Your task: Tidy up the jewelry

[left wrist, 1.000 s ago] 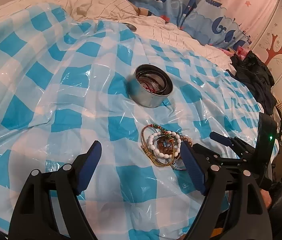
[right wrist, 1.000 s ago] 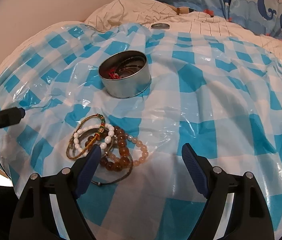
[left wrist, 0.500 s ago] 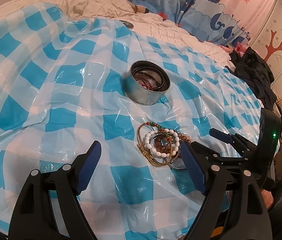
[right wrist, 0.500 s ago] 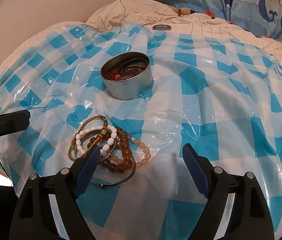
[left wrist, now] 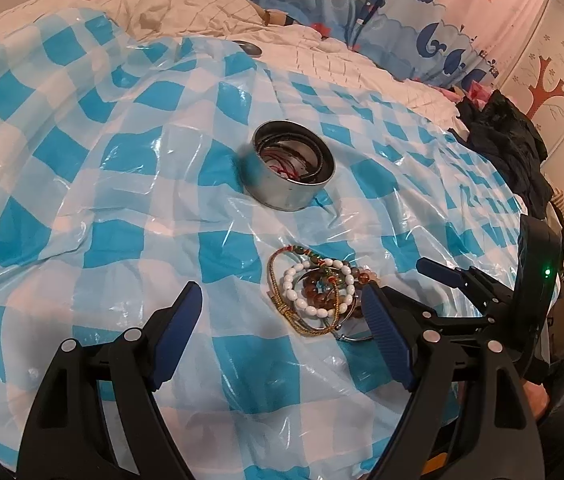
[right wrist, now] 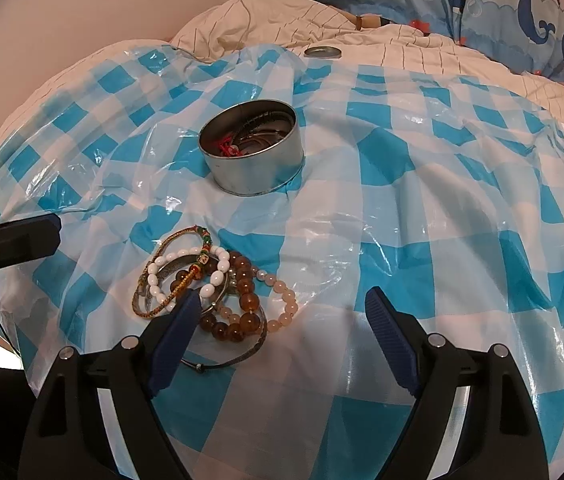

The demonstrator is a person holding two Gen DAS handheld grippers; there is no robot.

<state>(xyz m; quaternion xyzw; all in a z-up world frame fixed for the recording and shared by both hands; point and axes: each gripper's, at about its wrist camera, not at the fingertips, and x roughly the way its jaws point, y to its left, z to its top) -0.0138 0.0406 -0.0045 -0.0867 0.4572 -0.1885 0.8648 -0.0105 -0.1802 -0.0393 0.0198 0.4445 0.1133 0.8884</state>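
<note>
A pile of bracelets point(left wrist: 316, 294) point(right wrist: 209, 284) lies on the blue-and-white checked plastic sheet point(left wrist: 129, 184) point(right wrist: 422, 208): white beads, amber beads, pale pink beads, gold and woven bands. Beyond it stands a round metal tin point(left wrist: 292, 170) point(right wrist: 253, 152) holding a red cord and dark bands. My left gripper point(left wrist: 282, 324) is open, its right finger just beside the pile. My right gripper point(right wrist: 282, 326) is open too, and its left finger point(right wrist: 177, 328) overlaps the pile's near edge. Nothing sits between either pair of pads.
The sheet covers a soft, rumpled bed with a cream quilt point(right wrist: 362, 44) and whale-print bedding point(left wrist: 362, 4) behind. A metal lid point(right wrist: 323, 51) point(left wrist: 247, 47) lies on the quilt. Dark clothes point(left wrist: 510, 136) are heaped at the right edge.
The left wrist view has drifted slightly, so the tin and pile sit a little lower and further left in it. Both grippers stay open; the jewelry has not moved.
</note>
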